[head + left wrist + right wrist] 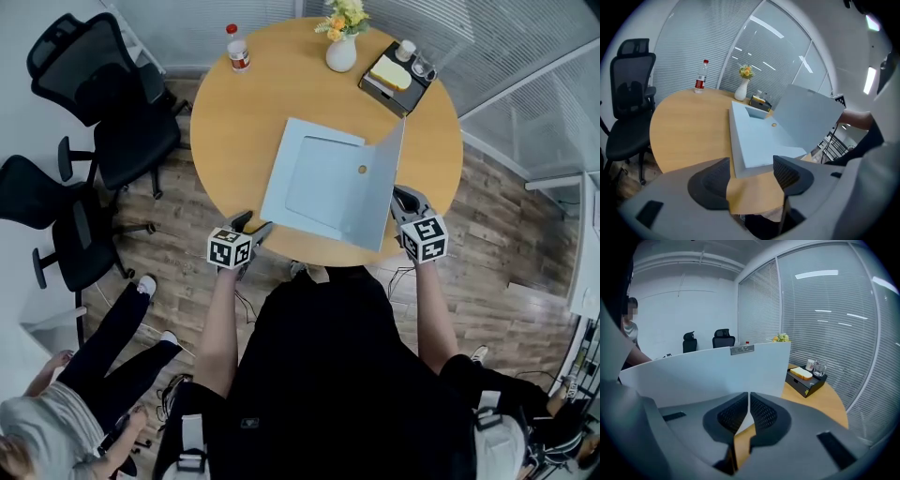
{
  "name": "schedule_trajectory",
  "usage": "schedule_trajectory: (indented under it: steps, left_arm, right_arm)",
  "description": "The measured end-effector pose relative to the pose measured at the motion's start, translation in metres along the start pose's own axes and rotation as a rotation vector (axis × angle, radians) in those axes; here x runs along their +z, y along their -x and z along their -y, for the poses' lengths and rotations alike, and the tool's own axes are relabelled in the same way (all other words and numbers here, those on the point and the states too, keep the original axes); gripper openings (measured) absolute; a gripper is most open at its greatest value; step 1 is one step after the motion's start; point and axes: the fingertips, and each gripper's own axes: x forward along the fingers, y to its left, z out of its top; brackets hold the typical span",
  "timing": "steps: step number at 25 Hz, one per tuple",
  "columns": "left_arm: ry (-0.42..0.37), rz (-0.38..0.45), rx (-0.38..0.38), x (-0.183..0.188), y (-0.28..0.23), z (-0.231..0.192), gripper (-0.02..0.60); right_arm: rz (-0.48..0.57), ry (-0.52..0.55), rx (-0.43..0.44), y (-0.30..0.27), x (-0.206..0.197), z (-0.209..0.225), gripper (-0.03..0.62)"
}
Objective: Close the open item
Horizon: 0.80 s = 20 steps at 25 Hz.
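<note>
A flat pale-blue box (319,183) lies on the round wooden table (234,131). Its lid (380,192) stands nearly upright along the right side. My left gripper (251,228) is at the box's near left corner, just off the table edge. It is open, and only bare table shows between its jaws. In the left gripper view, the box (754,136) and raised lid (806,115) lie just beyond the left gripper (752,171). My right gripper (405,202) is shut, close against the lid's outer face (712,373). Whether the right gripper (748,404) touches it I cannot tell.
A water bottle (237,47), a white vase of flowers (341,42) and a black tray (397,77) with bread and glasses stand at the table's far side. Two black office chairs (103,94) stand at the left. A person (66,403) sits low at the left.
</note>
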Motion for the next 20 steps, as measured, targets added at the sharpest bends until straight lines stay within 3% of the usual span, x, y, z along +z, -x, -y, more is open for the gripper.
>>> schedule_trajectory:
  steps: [9, 20]
  left_arm:
    - [-0.14, -0.165, -0.075, -0.015, -0.026, 0.014, 0.324]
    - [-0.144, -0.176, -0.068, -0.012, -0.035, 0.017, 0.33]
  right_arm:
    - [-0.017, 0.01, 0.032, -0.014, 0.004, 0.005, 0.011]
    - [-0.005, 0.055, 0.104, -0.038, 0.018, -0.01, 0.011]
